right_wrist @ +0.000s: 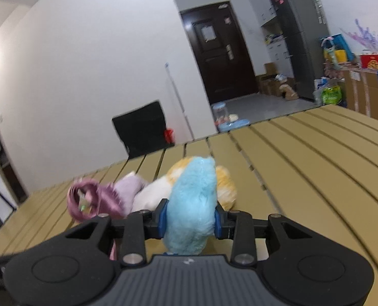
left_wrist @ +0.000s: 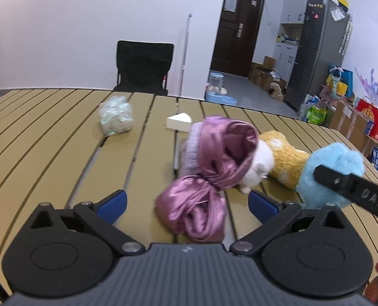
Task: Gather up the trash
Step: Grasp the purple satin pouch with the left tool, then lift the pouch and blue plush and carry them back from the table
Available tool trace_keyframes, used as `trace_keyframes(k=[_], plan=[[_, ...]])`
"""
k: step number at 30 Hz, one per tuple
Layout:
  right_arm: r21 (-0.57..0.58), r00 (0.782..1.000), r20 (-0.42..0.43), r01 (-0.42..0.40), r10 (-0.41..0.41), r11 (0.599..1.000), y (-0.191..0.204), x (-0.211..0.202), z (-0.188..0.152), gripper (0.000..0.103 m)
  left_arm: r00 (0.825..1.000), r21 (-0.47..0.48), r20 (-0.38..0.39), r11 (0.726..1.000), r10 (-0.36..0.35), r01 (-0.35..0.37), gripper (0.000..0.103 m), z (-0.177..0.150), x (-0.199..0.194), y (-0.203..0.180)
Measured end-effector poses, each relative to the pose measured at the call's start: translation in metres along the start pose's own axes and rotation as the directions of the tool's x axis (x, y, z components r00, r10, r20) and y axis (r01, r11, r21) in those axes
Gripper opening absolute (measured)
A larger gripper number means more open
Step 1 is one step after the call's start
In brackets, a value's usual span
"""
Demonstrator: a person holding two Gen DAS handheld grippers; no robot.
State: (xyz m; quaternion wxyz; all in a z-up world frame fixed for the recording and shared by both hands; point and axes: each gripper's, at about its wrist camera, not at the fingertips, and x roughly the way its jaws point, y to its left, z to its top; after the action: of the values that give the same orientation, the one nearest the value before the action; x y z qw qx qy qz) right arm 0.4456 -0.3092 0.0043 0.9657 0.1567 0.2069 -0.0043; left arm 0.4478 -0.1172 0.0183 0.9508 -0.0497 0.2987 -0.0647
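Right gripper clamped on the blue fluffy thing — blue pads pressed into the fluff from both sides, fuzz bulging above and below the fingers. Just past the fingertips, touching the blue fluff: a yellow and white plush piece. Off to the left of the fingers, a pale lilac soft piece and a rumpled pink satin cloth, blurred at its edge. Beyond and to the right of the fingers, bare slats of the tan table.

Left gripper spread wide, gripping nothing — blue pads well apart. Between the fingers, nearer the right one: the bunched lower end of the pink satin cloth, lying on the table without visibly touching either pad. Just ahead of the fingertips, the cloth's upper loop wrapped round the lilac piece. To the right of the right finger, the yellow and white plush piece, then the blue fluffy thing with the dark finger of the right gripper laid across it. Farther ahead, a white wedge-shaped block. Ahead and left, well apart from the fingers, a crumpled clear plastic bag. Past the far table edge, a black chair
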Motion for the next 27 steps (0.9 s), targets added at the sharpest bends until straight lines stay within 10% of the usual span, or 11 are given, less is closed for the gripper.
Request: trace_keyframes(k=[10,17,27], plan=[[0.038,0.996,0.049,0.07,-0.072,0.997,-0.033,-0.015,0.008,0.033,0.998,0.037,-0.029,0.998,0.048,-0.047,0.101,0.008,0.029,-0.019],[0.051,0.996,0.045,0.076,-0.079,0.996,-0.043,-0.011,0.01,0.033,0.997,0.025,-0.066,0.999,0.038,-0.036,0.045,0.008,0.042,-0.015],[0.064,0.997,0.054,0.052,-0.055,0.997,-0.038,-0.016,0.009,0.033,1.0,-0.021,-0.026,1.0,0.018,-0.018,0.041,0.01,0.021,-0.004]])
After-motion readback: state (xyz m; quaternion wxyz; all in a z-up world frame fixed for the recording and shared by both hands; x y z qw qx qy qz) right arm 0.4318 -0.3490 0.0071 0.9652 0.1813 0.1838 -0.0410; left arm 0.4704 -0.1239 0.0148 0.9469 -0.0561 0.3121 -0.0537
